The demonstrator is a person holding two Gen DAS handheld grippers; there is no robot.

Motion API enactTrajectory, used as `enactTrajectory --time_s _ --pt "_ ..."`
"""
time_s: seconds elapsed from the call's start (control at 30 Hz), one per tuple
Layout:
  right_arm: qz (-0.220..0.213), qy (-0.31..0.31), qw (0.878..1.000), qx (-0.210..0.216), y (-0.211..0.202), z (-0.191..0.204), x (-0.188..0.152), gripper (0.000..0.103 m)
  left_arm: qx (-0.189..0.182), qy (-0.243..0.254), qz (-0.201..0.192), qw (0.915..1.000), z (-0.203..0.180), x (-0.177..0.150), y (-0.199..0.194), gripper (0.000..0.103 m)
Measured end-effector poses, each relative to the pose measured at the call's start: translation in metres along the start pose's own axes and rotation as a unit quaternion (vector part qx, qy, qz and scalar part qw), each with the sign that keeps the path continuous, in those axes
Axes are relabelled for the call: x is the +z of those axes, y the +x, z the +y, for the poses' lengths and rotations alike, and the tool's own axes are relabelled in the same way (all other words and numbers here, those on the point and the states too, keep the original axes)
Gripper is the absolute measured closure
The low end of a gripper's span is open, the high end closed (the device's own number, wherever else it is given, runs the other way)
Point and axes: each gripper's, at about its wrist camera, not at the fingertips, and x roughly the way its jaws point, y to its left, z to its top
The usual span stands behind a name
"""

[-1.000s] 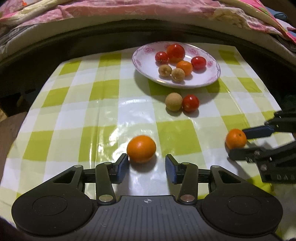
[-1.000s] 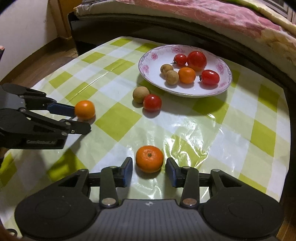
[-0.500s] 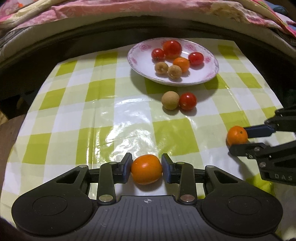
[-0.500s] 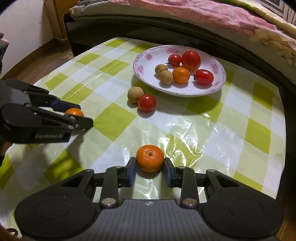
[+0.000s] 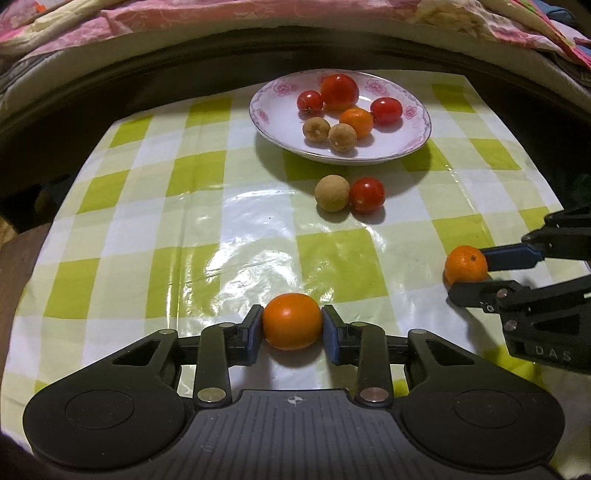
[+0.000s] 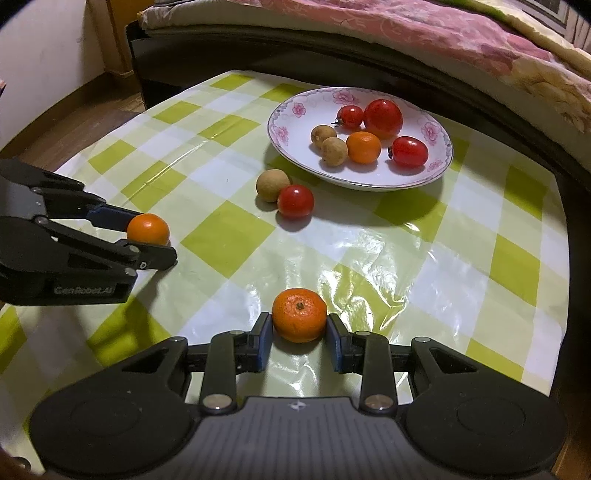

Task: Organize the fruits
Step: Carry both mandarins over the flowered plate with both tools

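A second ago both grippers stood spread around their fruit; now each has drawn in onto it. The left gripper (image 5: 291, 326) is closing, its blue pads pressing both sides of a smooth orange fruit (image 5: 292, 326) that sits on the green-checked tablecloth (image 5: 192, 236). The right gripper (image 6: 299, 328) pinches a mandarin (image 6: 299, 315), stem scar up, also on the cloth. Farther back, a longan (image 5: 332, 192) and a cherry tomato (image 5: 367, 194) lie touching, just in front of the floral-rimmed plate (image 5: 417, 125), which holds three tomatoes, a small orange and two longans. Pink bedding (image 6: 424, 33) runs behind the table.
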Motion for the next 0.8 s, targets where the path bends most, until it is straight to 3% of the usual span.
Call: enactTrajectory --time_s 0.17,0.43,0.8 --pt "-0.001 0.015 1.0 0.0 -0.008 -0.003 0.001 0.069 -0.006 -0.03 0.006 0.9995 0.002 0.0 -0.009 0.062" --pt "-0.046 0.031 0.998 -0.01 -0.039 -0.008 0.023 0.069 -0.047 -0.031 -0.047 0.9973 -0.012 0.031 -0.04 0.062" --pt "-0.058 0.074 0.995 -0.025 -0.027 -0.036 0.055 0.069 -0.061 -0.047 -0.074 0.9943 -0.001 0.076 -0.018 0.062"
